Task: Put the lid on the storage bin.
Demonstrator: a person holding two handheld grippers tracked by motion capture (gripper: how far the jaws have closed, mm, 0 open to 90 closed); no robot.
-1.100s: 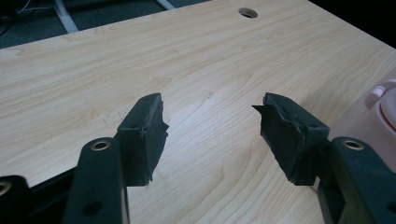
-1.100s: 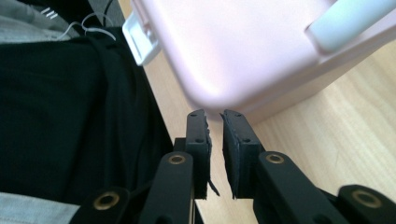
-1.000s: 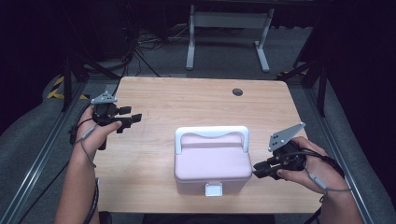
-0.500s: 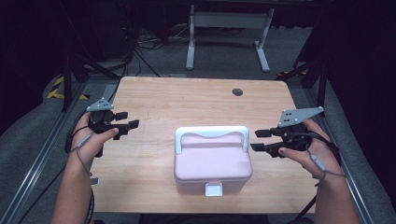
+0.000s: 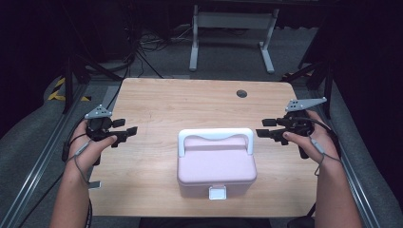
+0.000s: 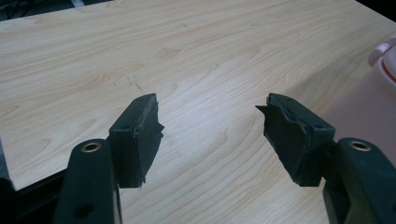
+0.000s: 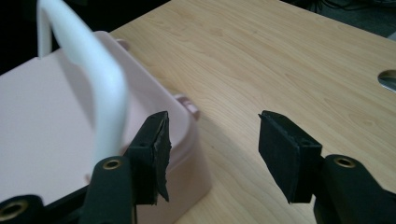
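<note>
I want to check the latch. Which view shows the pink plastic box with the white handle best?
The high view: the whole pink plastic box with the white handle and its front latch show. The right gripper view gives a close side with the handle; the left gripper view, an edge.

The tabletop (image 5: 190, 109) is evenly lit from above while the floor beyond it falls into darkness. Soft shadows lie beside the pink box (image 5: 216, 166). Its white handle (image 7: 100, 88) blurs in the right gripper view.
</note>
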